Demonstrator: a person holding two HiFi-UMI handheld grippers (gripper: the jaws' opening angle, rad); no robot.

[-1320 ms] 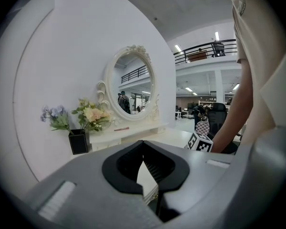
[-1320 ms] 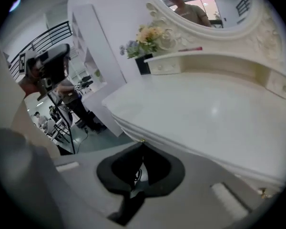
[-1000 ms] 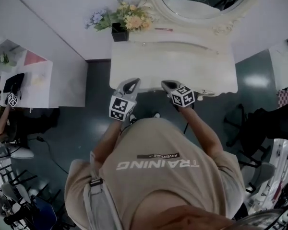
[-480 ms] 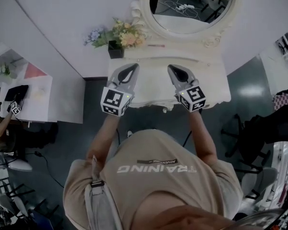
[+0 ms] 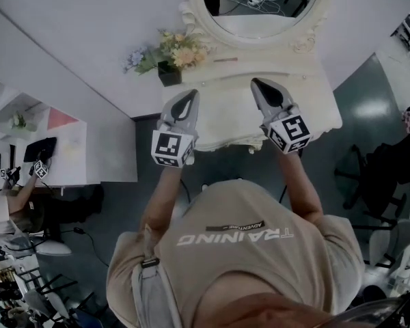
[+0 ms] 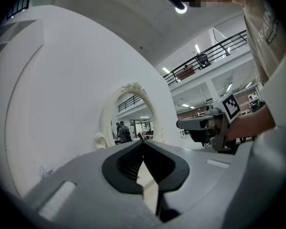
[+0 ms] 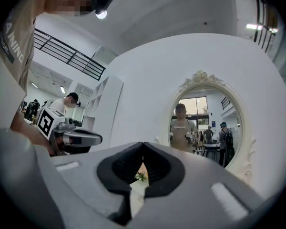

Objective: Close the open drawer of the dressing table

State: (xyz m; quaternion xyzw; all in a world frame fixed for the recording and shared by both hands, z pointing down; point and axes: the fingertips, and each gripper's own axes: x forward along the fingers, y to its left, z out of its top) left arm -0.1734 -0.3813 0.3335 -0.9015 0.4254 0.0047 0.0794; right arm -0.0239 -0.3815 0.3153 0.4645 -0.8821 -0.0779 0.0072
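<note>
Drawer check: from your head view nothing juts out of the dressing table [image 5: 314, 108], and the drawer front [image 5: 227, 143] reads as one even line. It probably sits shut, though the steep angle leaves that uncertain. Your left gripper [image 5: 189, 94] and right gripper [image 5: 257, 82] hover over the tabletop, each with jaws pressed together on nothing. The drawer lies below the tips, on your side of them, touching neither. This fits lining up a push or lifting clear after one, so look at the front before committing.
</note>
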